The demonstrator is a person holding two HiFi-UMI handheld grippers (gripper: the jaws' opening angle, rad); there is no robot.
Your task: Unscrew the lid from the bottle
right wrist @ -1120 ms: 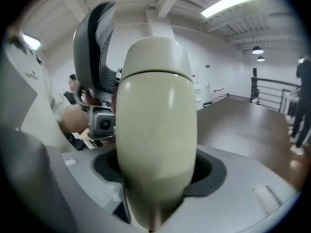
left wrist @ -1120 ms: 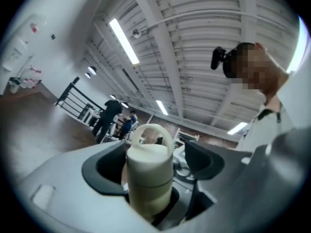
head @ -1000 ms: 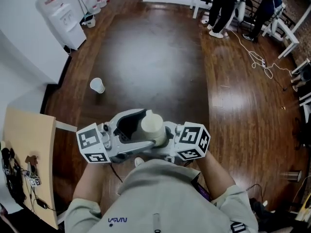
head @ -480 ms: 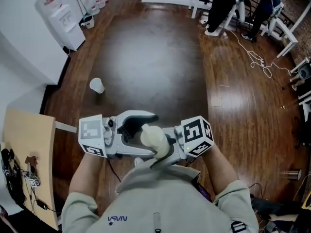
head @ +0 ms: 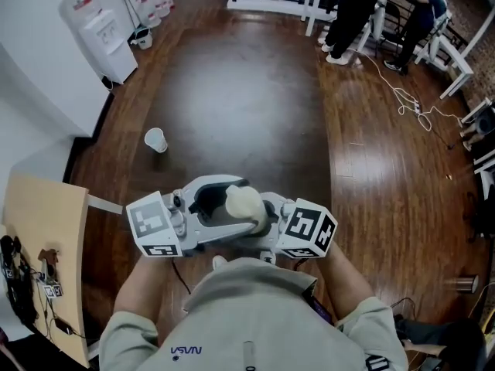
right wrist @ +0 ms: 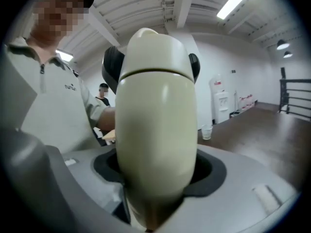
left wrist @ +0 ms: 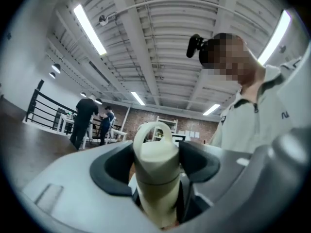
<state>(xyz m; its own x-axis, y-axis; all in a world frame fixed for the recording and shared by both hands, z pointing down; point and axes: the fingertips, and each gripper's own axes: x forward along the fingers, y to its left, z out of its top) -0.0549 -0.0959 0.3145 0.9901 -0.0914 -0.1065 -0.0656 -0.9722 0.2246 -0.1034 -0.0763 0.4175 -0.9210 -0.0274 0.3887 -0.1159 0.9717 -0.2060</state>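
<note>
A cream bottle (right wrist: 155, 130) with a domed lid (head: 244, 201) is held in front of the person's chest, between the two grippers. My right gripper (right wrist: 155, 178) is shut on the bottle's body, its black pads (right wrist: 206, 171) pressing both sides. My left gripper (left wrist: 155, 169) comes in from the left, and its jaws are closing on the lid (left wrist: 155, 152), which has a loop handle on top. The dark pads (left wrist: 109, 171) touch the lid on either side. In the head view the left gripper (head: 236, 203) and right gripper (head: 259, 221) meet around the bottle.
A paper cup (head: 155, 139) stands on the dark wood floor (head: 247, 91) ahead to the left. A water dispenser (head: 104, 33) is by the white wall. A wooden board (head: 46, 246) is at the left. People (head: 356, 14), white tables and a cable (head: 414, 99) are at the back right.
The left gripper's jaws have come in from a wider stance onto the lid. The bottle, tilted half a second ago, has swung back, and both marker cubes have turned.
</note>
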